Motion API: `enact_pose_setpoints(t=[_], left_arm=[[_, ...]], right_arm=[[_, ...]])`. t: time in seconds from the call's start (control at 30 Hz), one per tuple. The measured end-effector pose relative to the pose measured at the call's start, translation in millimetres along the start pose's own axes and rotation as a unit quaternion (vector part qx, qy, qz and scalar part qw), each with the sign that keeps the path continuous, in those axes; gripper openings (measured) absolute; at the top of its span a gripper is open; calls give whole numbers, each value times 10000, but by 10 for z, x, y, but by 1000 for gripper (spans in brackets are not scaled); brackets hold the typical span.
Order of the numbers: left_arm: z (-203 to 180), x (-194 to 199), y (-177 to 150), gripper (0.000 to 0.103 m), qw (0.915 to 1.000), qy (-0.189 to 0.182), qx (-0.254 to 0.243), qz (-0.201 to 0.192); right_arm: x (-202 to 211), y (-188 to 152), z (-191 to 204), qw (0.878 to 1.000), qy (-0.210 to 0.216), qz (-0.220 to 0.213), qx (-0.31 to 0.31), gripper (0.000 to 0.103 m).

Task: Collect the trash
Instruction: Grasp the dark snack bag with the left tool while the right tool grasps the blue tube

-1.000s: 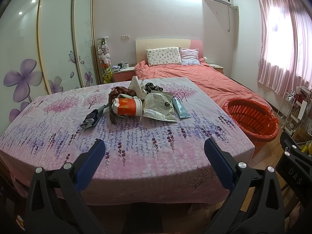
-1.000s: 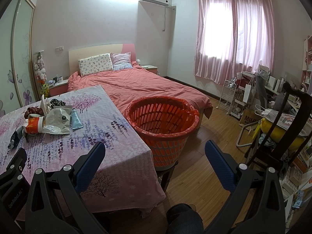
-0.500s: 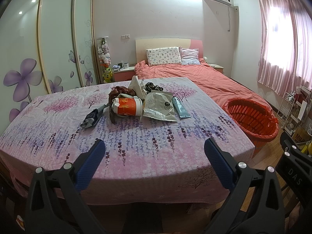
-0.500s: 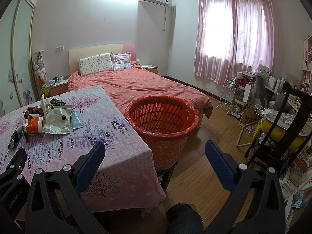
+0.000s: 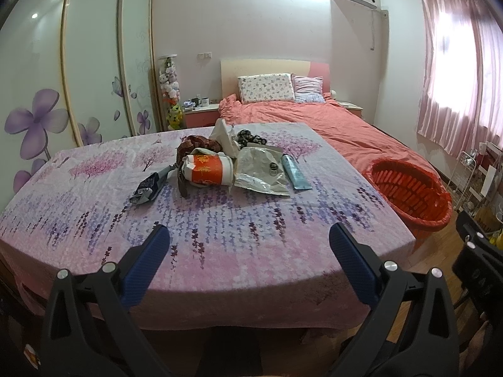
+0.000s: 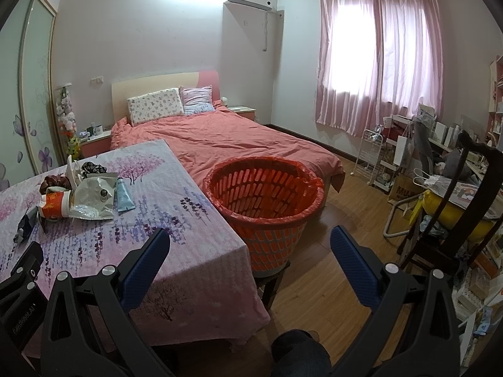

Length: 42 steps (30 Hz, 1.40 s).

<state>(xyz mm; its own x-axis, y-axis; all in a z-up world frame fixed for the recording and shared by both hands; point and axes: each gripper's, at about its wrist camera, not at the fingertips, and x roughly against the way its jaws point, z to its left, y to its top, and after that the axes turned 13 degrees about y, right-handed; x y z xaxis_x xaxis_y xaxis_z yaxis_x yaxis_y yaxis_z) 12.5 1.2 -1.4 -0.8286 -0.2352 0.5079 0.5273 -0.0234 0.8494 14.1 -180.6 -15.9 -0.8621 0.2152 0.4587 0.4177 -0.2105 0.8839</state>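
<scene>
Left gripper (image 5: 250, 245): jaws spread wide with nothing between them, low in the frame over the near edge of the surface (image 5: 220, 251), which wears a lilac flowered cloth. Right gripper (image 6: 250, 245): jaws likewise spread and bare, low in its frame, one blue pad over the cloth's corner, the other over the wooden floor (image 6: 330, 282).

The trash lies in a cluster at mid-frame of the left view, well apart from both grippers: an orange-and-white cup (image 5: 209, 169) on its side, a silver pouch (image 5: 261, 172) touching it on the right, a blue tube (image 5: 295, 174) just beside the pouch, a dark wrapper (image 5: 147, 187) to the cup's left, and a brown bundle (image 5: 196, 144) behind the cup.

An orange basket (image 6: 264, 194) stands off the surface's right edge, centre of the right view. Behind it lies a bed (image 6: 220, 135) with a coral cover.
</scene>
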Motion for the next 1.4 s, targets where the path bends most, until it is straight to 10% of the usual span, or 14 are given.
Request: enact_pose_setpoints(t=[0.53,0.87,1.4], left_arm=[[1170,-1457,336,99,9890,1132,527,798],[1487,-2210,443,89,9878,748,468,1280],[1310,-2897,461,63,9814,432,226,1855]], right_arm=[[-1020,328,649,9846,1616,597,297,93],[-2002,471,1011,9604,2324,1535,-84,52],[-2635,396,1373,9454,2354,2238,261,37]])
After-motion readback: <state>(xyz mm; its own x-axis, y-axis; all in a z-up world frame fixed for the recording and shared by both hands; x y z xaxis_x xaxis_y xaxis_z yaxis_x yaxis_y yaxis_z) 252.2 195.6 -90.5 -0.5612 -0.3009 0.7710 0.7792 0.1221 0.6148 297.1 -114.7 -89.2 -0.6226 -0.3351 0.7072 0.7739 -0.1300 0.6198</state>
